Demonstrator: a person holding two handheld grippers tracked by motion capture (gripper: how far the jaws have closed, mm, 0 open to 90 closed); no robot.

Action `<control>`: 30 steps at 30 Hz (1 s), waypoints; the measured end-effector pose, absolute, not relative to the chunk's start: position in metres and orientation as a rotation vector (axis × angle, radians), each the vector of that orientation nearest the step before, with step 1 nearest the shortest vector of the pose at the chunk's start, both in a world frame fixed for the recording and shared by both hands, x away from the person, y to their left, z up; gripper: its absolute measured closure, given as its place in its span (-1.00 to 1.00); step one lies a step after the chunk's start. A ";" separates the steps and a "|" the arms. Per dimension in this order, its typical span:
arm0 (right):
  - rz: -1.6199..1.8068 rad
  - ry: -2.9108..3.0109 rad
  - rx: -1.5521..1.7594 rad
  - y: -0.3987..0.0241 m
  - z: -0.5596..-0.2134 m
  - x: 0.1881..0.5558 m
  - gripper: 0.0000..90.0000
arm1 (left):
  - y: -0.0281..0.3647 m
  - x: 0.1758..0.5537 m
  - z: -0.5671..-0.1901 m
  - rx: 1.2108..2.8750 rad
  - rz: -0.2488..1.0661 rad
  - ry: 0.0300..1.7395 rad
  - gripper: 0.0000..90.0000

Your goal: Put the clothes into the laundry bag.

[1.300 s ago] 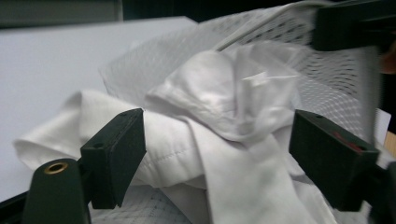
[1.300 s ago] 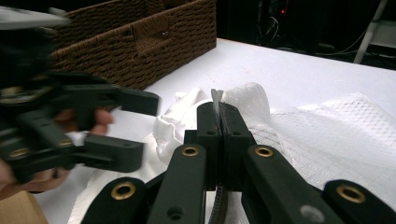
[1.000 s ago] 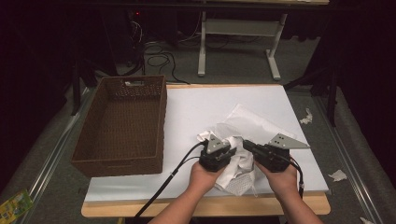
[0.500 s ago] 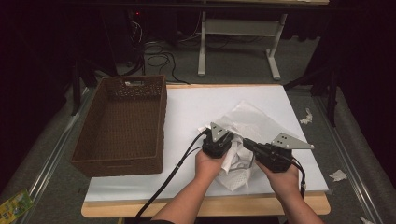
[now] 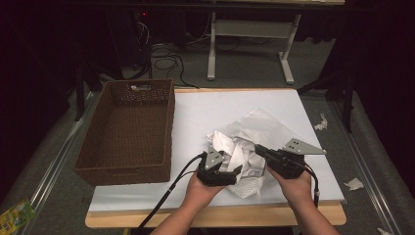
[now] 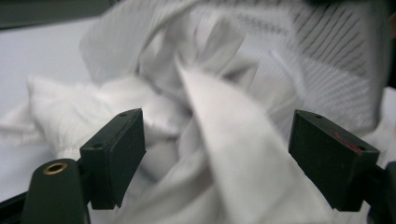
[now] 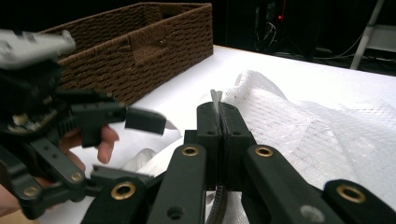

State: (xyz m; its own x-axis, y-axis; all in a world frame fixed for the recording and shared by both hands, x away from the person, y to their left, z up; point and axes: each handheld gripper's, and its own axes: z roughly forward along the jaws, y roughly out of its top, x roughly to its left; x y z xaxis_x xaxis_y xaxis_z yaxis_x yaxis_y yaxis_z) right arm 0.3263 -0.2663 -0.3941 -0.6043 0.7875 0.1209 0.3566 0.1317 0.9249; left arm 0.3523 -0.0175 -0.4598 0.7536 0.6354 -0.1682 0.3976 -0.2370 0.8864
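Observation:
A crumpled white cloth (image 5: 234,147) lies on the white table cover, half inside a white mesh bag (image 5: 266,125). My left gripper (image 5: 232,171) sits at the cloth's near side. Its jaws have just been opening and stand wide. In the left gripper view a fold of the cloth (image 6: 233,163) runs between the pads (image 6: 116,149) without being pressed, and the mesh bag (image 6: 327,70) is behind it. My right gripper (image 5: 258,148) is shut on the edge of the mesh bag (image 7: 303,121), with the pinched hem showing between its jaws (image 7: 219,112). The left gripper (image 7: 140,119) also appears there, open.
A brown wicker basket (image 5: 128,127) stands on the table's left side; its wall (image 7: 140,42) is also seen from the right gripper. The white table cover (image 5: 220,105) is bare behind the cloth. Paper scraps (image 5: 355,183) lie on the floor at the right.
The left gripper has pulled back toward the table's front edge and its jaws have spread apart, letting go of the cloth. The right gripper has stayed put, still closed on the bag.

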 end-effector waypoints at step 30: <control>1.478 2.010 1.084 -0.265 -0.391 0.323 0.99 | -0.083 0.366 -0.442 1.871 0.221 0.719 0.85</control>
State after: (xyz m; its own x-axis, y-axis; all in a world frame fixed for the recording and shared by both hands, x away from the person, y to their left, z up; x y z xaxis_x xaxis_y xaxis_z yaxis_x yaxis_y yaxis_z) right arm 0.3227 -0.2653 -0.3911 -0.6089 0.7854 0.1118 0.3408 0.1317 0.9309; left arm 0.3664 -0.0834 -0.4423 0.8009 0.5723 -0.1762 0.3747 -0.2495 0.8929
